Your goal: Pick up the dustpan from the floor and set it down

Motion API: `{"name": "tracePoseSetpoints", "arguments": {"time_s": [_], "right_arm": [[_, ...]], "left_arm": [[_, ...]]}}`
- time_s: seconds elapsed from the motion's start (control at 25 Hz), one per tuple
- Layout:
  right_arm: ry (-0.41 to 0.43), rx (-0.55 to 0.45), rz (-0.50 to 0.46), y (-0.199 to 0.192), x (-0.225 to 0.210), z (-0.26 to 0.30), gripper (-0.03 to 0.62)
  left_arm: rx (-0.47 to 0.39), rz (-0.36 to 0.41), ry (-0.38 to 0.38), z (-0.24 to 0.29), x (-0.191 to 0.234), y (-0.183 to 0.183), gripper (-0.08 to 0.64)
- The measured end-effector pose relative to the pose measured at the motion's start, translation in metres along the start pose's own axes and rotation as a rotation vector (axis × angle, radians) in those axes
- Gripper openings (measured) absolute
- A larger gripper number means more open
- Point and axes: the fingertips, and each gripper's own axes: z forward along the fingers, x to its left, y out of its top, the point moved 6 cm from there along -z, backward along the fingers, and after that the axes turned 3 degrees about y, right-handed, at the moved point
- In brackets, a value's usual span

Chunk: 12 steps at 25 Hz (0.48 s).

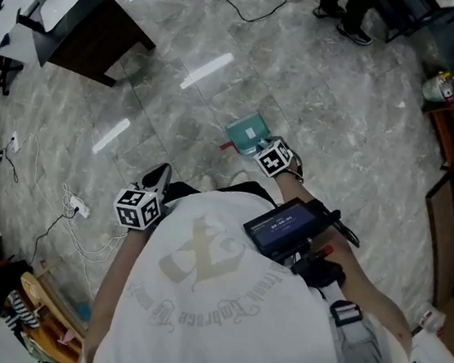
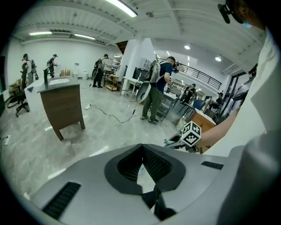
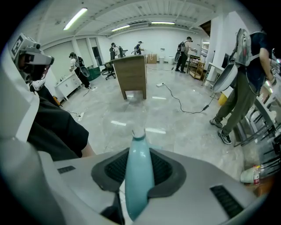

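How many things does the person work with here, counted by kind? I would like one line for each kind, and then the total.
grippers: 2 (left gripper, jaws together and empty; right gripper, jaws on the handle)
dustpan, teal: 1
total: 3

Left tool (image 2: 142, 147) jaws together, empty, brown desk (image 2: 61, 104) on grey floor (image 2: 103, 132)
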Motion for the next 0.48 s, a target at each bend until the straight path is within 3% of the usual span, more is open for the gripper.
{"name": "tracePoseSetpoints", "arguments": {"time_s": [0.2,0.48], "right_arm": [[0.011,-0.023,0.001,0.004,0.000,-0.005,0.117],[0.001,-0.059,0.039,-0.025,0.007,-0.053,0.117]], "left_arm": [[0.002,0.015,-0.055,0.028,0.002,0.007,0.012],[-0.010,0.061,-0.120,0.032,-0.036,0.018,0.012]]}}
